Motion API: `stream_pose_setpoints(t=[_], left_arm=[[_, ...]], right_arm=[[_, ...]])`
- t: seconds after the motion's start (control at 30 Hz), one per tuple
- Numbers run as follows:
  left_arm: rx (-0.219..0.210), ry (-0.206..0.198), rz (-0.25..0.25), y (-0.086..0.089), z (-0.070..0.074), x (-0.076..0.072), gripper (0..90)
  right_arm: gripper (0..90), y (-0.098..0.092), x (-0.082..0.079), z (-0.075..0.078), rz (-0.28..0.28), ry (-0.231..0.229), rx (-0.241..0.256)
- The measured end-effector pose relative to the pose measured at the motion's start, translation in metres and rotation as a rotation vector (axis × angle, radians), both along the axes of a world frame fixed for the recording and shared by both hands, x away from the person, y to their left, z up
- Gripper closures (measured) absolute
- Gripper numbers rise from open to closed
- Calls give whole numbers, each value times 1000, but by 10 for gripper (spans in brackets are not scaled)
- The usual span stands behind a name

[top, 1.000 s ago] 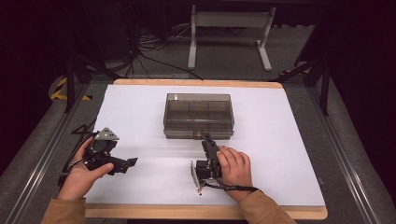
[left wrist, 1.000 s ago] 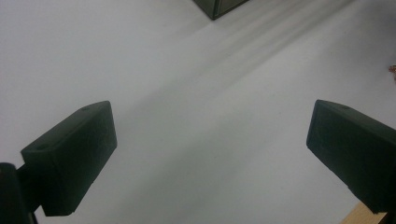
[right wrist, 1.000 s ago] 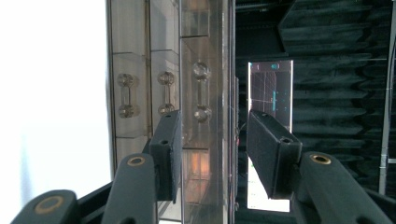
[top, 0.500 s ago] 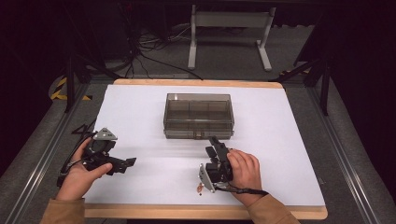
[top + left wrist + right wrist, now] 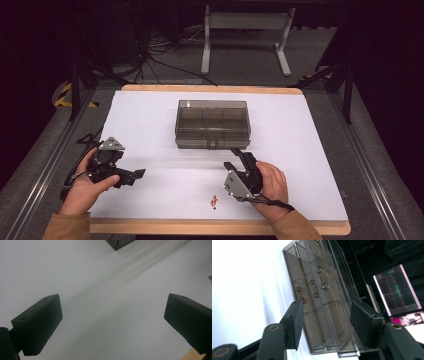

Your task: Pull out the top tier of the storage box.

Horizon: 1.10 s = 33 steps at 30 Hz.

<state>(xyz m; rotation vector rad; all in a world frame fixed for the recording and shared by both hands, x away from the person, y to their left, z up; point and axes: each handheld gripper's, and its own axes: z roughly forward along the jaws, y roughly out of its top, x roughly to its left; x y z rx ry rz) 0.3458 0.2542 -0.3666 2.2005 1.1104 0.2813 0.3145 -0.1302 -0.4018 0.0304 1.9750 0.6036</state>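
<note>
So the smoky clear plastic box point(image 5: 212, 124) sits closed in the middle of the white tabletop point(image 5: 310, 150). The right tool point(image 5: 239, 159) is just in front of it, turned on its side, jaws spread wide and lined up with the box front, not touching. The left tool point(image 5: 137, 174) rests well off to the left, jaws apart too. There's a tiny reddish thing point(image 5: 214, 201) near the front edge, too small to identify.

The box point(image 5: 212, 124) stands at the middle of the table point(image 5: 310, 150). Before it lie the left gripper point(image 5: 136, 176) at left and the right gripper point(image 5: 235, 159) at right. A small object point(image 5: 214, 201) lies between them, nearer the front edge.
</note>
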Motion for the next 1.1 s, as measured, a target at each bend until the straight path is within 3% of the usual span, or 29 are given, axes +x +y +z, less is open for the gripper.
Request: stream_pose_setpoints(t=[0.17,0.27,0.37,0.4,0.57,0.67,0.93,1.1], left_arm=[[0,0,-1,0,0,0,23],[0,0,-1,0,1,0,23],[1,-2,-5,1,1,0,23],[1,-2,-5,1,1,0,23],[1,-8,-4,1,1,1,23],[-1,-8,-5,1,2,1,23],[-8,-3,-7,1,3,2,23],[0,-2,-15,1,3,3,23]], right_arm=[[442,-12,4,3,6,92,100],[433,-20,10,5,8,173,166],[433,-24,12,6,6,209,203],[429,-28,13,6,6,245,234],[422,-35,18,7,13,323,292],[416,-40,21,6,23,400,340],[436,-48,26,4,40,502,403],[449,-53,31,2,35,593,455]])
